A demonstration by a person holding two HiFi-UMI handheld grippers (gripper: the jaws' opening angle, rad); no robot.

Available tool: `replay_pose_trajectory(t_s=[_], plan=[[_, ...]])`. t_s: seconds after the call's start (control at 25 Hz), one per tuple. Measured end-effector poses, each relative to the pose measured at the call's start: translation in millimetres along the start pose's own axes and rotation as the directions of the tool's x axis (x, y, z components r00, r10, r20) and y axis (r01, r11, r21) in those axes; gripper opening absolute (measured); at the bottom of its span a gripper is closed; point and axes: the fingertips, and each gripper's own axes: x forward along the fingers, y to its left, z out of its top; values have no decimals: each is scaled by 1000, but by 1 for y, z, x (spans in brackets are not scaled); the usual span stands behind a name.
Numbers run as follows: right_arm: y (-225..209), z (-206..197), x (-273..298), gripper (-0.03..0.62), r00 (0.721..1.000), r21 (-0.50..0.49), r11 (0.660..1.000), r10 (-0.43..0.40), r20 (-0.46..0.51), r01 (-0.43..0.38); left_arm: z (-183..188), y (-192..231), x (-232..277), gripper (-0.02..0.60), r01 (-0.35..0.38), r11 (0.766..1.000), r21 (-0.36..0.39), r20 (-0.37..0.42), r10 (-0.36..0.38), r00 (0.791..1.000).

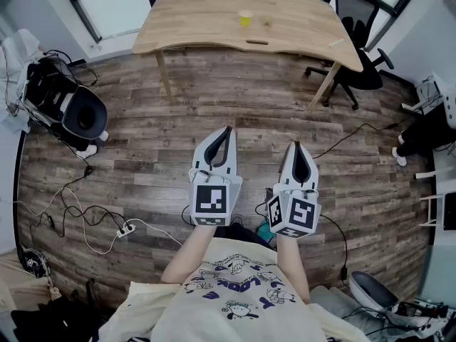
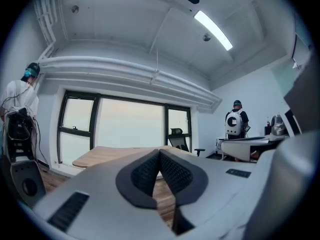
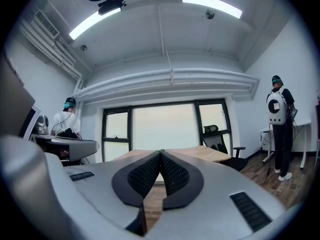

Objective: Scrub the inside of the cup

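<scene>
Grey-brown plank flooring (image 1: pixel 214 112) takes up most of this office, matte and worn, with cables (image 1: pixel 78 212) trailing over it. At the far side stands a pale wooden tabletop (image 1: pixel 192 20), smooth, with a curved front edge and slim legs. The left gripper (image 1: pixel 227 129) and the right gripper (image 1: pixel 296 145) are held level, side by side over the floor. Each has its jaws pressed together on nothing, the dark ribbed pads (image 2: pixel 145 173) meeting at the tip. The small yellow cup (image 1: pixel 245 18) stands upright near the tabletop's middle, well apart from both. To my eye the job now is only the approach: walk up close, open one gripper late, and take the cup's wall low and square. It looks light and thin, so I'd expect it to tip or crush easily. I can see no scrubber; a pale sliver (image 1: pixel 335 43) by the tabletop's right edge is too small to name.
</scene>
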Motion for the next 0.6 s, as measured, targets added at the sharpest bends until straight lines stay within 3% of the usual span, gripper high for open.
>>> replay_pose_trajectory(t_s=[0.6], plan=[[-9,0,9,17,999,9,999,32,18,-32,-3,-4,14,3,-14,1000,0,-5,14,1000]])
